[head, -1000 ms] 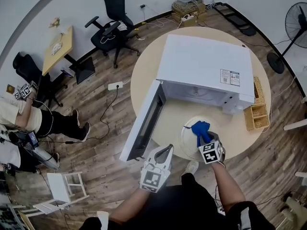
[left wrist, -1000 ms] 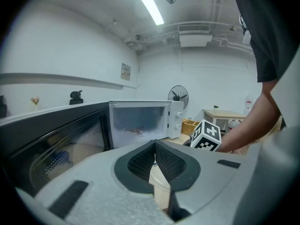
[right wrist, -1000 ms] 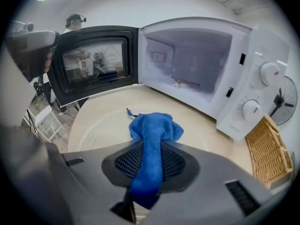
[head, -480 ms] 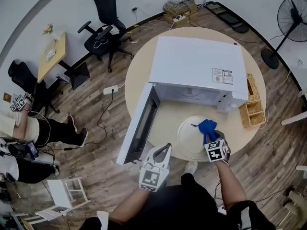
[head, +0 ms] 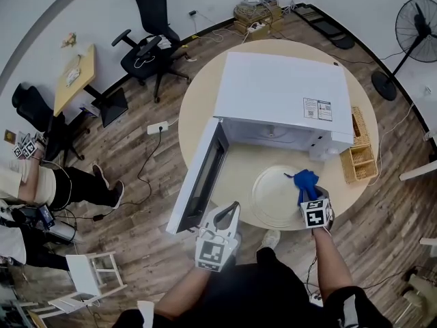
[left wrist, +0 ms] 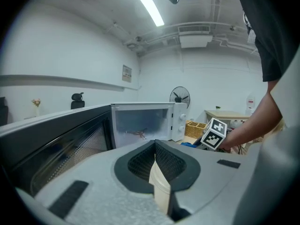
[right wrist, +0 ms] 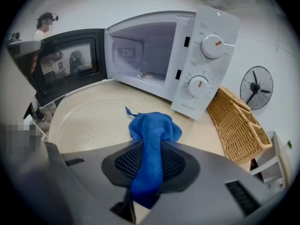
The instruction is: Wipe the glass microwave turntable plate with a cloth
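The round glass turntable plate [head: 273,198] lies on the round wooden table [head: 205,108] in front of the open white microwave [head: 283,91]. My right gripper [head: 308,195] is shut on a blue cloth [head: 305,180], which rests on the plate's right edge. In the right gripper view the cloth [right wrist: 152,128] bunches out past the right gripper [right wrist: 150,165] onto the plate [right wrist: 89,121]. My left gripper [head: 233,209] hangs off the table's near edge, left of the plate and below the microwave door [head: 203,173]. In its own view the left gripper [left wrist: 155,165] is shut with nothing held.
A wicker basket [head: 362,159] stands right of the microwave, close to the cloth. A person [head: 34,176] sits at far left. An office chair [head: 150,39], a small desk [head: 75,77] and a floor fan [head: 418,20] stand around the table.
My right gripper has dragged the blue cloth rightward across the plate, from near its middle to its right edge. The left gripper has hardly moved.
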Available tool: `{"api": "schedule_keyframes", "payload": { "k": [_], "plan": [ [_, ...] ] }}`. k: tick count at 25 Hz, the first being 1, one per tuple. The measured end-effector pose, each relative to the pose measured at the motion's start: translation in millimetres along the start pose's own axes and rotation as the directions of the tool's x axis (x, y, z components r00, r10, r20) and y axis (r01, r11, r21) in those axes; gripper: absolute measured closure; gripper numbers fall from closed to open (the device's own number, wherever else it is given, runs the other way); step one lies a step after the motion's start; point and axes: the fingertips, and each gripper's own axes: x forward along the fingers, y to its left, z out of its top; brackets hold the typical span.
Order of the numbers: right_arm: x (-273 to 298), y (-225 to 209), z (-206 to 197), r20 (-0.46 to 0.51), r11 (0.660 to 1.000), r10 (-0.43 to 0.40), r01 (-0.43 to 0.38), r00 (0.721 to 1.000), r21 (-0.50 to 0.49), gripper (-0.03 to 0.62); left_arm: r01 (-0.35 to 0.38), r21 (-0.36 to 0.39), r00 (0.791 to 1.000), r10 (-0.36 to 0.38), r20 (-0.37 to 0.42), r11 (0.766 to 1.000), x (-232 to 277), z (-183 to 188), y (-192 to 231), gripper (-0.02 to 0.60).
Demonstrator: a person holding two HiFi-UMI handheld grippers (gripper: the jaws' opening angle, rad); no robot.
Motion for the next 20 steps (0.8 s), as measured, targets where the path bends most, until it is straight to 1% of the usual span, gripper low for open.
{"api": "schedule_keyframes", "payload": {
  "k": [3, 6, 8, 10, 14, 17, 20],
  "plan": [
    [-3, -3, 1, 0.024, 1.000, -0.008, 0.007, 1.000, 0.021, 0.508, -0.015, -0.006, 1.000, 0.015, 0.002, 1.000, -3, -1, 5, 0.575],
    [-11, 4, 7, 0.087, 0.999, 0.006, -0.009, 0.996, 0.042, 0.508, -0.022, -0.001, 1.000, 0.022, 0.002, 1.000, -6, -1, 8, 0.575],
    [-19, 15, 17, 0.127, 0.999, 0.030, -0.035, 0.991, 0.039, 0.508, -0.025, -0.010, 1.000, 0.025, 0.005, 1.000, -7, 0, 9, 0.575],
    [-28, 27, 27, 0.166, 0.997, 0.062, -0.069, 0.984, 0.033, 0.508, -0.022, -0.003, 1.000, 0.022, 0.007, 1.000, -9, 0, 8, 0.575],
    [-45, 54, 49, 0.233, 0.991, 0.125, -0.134, 0.965, 0.022, 0.508, -0.015, -0.001, 1.000, 0.015, 0.009, 1.000, -11, 0, 6, 0.575],
    [-55, 80, 59, 0.255, 0.984, 0.173, -0.178, 0.951, -0.005, 0.508, -0.007, -0.037, 1.000, 0.008, 0.012, 0.999, -15, -2, 6, 0.575],
    [-59, 101, 61, 0.254, 0.977, 0.211, -0.212, 0.944, -0.021, 0.508, -0.003, -0.079, 0.999, 0.005, 0.031, 0.997, -19, 1, 9, 0.575]
  ]
}}
